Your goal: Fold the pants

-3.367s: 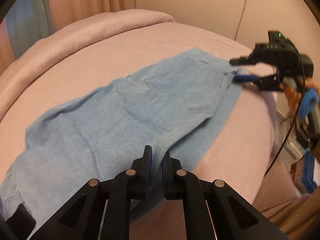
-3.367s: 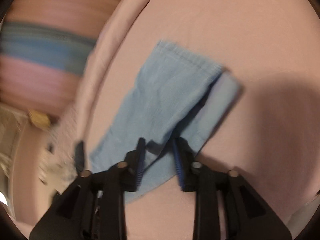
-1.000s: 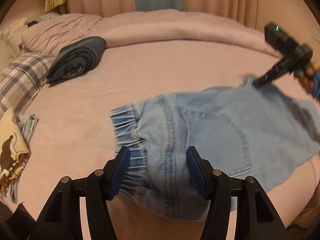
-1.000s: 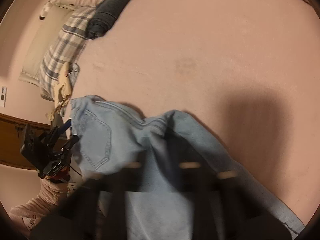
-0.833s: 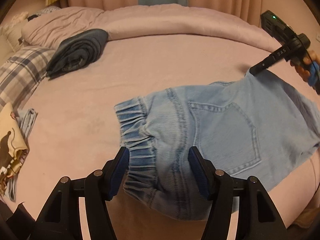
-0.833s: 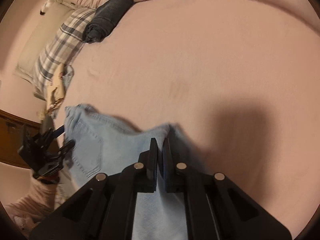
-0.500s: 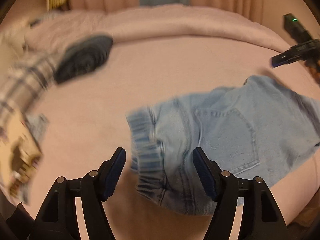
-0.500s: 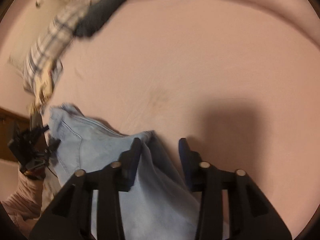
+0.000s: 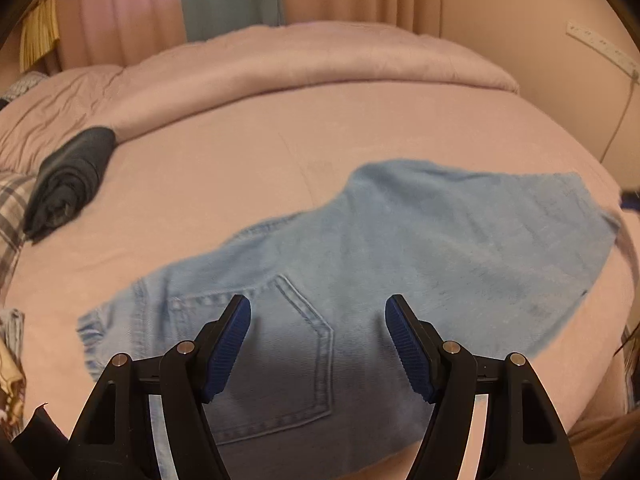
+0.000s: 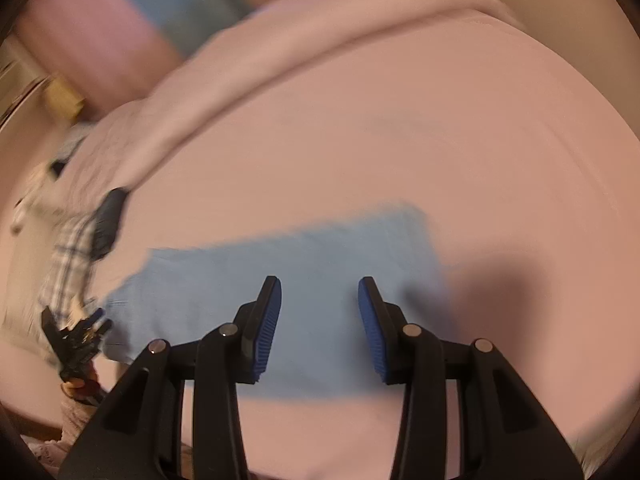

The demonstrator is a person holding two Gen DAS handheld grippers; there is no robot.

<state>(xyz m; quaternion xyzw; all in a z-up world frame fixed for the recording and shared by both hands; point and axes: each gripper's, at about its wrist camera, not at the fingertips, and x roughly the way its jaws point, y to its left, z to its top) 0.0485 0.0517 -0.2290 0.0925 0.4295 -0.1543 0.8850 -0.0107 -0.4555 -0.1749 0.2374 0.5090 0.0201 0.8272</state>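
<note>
The light blue jeans (image 9: pixel 420 240) lie folded over on the pink bed (image 9: pixel 248 152), with a back pocket (image 9: pixel 296 360) facing up near me. My left gripper (image 9: pixel 318 320) hovers open over that pocket, nothing between its blue pads. In the blurred right wrist view, my right gripper (image 10: pixel 320 308) stands open above the leg end of the jeans (image 10: pixel 300 272), also holding nothing. The left gripper (image 10: pixel 76 340) shows at the jeans' far left end, in a hand. Only a blue tip of the right gripper (image 9: pixel 630 200) peeks in at the left wrist view's right edge.
A dark rolled garment (image 9: pixel 68 184) lies at the left by a plaid pillow (image 9: pixel 10 204). A folded pink duvet (image 9: pixel 320 68) runs along the back, with curtains behind it. On the right wall hangs a power strip (image 9: pixel 600 46) with a cable. The bed's edge drops off at the lower right.
The right gripper opened, let go of the denim and swept away toward the leg end. The left gripper widened and slid from the elastic waistband to over the back pocket. The jeans settled flat.
</note>
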